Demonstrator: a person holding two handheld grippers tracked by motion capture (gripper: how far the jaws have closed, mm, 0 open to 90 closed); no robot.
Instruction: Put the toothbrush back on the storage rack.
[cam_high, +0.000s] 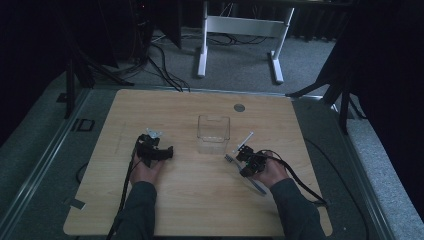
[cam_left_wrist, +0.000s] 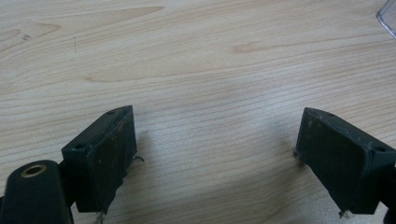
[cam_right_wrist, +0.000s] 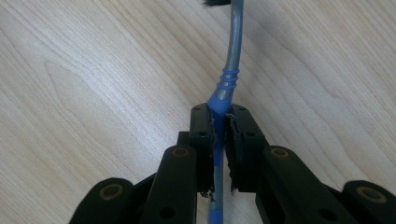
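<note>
The toothbrush (cam_right_wrist: 223, 112) is clamped by its blue-and-grey handle between the closed jaws of the right gripper (cam_high: 246, 156), low over the wooden table (cam_high: 200, 200) at its near right; its long axis runs from the near right, beside the hand, up to the far left, with the dark bristle head (cam_high: 229, 158) pointing far-left toward the clear plastic box (cam_high: 213, 133) at the table's middle. Left of that box the left gripper (cam_left_wrist: 215, 140) hangs just above bare wood, its jaws wide apart with nothing between them.
</note>
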